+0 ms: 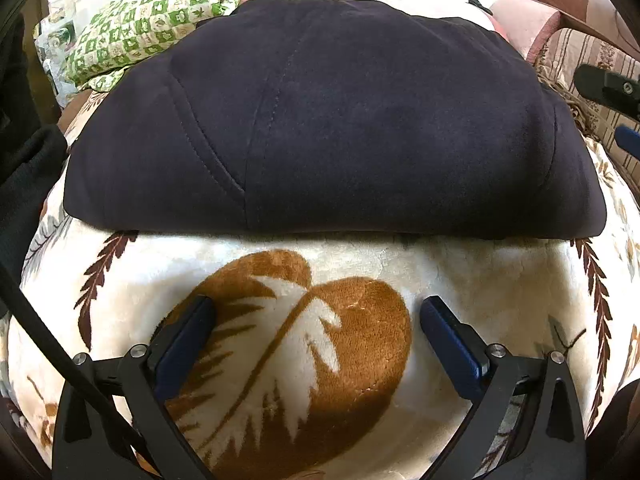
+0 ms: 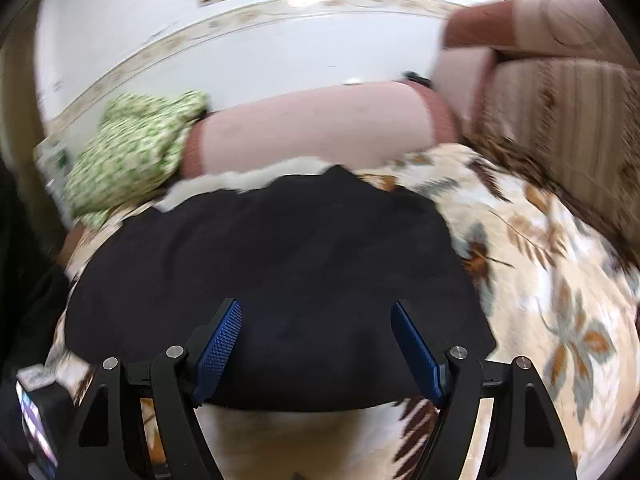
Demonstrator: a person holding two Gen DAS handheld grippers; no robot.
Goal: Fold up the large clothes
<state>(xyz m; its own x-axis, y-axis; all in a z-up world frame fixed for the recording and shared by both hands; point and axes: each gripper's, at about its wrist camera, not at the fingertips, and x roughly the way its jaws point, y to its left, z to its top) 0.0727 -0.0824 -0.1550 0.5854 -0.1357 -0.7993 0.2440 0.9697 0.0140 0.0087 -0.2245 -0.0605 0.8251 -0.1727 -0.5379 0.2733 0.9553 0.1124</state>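
A dark navy garment (image 1: 328, 120) lies folded into a compact block on a cream blanket with brown leaf prints (image 1: 460, 280). My left gripper (image 1: 316, 308) is open and empty, hovering over the blanket just in front of the garment's near edge. My right gripper (image 2: 316, 312) is open and empty above the near part of the garment (image 2: 280, 264); that view is blurred by motion. Part of the right gripper (image 1: 612, 92) shows at the right edge of the left wrist view.
A green-and-white patterned cloth (image 1: 160, 12) lies at the back left. A pink bolster (image 2: 312, 128) lies behind the garment. A striped sofa back (image 2: 560, 120) rises on the right. A phone-like device (image 2: 36, 420) sits at the lower left.
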